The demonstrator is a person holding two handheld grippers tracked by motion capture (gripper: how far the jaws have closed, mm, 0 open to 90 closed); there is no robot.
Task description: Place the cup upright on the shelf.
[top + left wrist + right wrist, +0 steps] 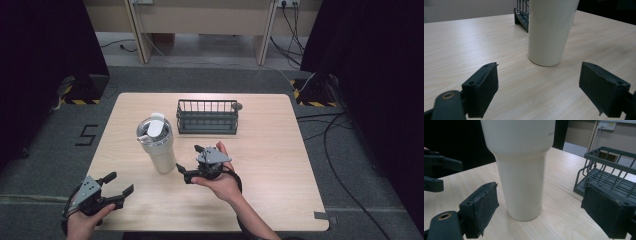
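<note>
The cream tumbler [520, 170] stands upright on the worktop [270, 165], just ahead of the right gripper [192, 162], between its 2 spread fingers [480, 207]. The left gripper [117, 185] is spread too, farther off. The wall looks smooth, rigid and probably slippery; better to grasp the narrow lower part.

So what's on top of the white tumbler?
The white tumbler is capped by a clear lid with a white flip tab, seen in the high view. The lid hides the inside, so any contents can't be told. Both tongs stand open, apart from it.

Tumbler [550, 30] top cut off; basket [522, 13] mostly cropped.
</note>
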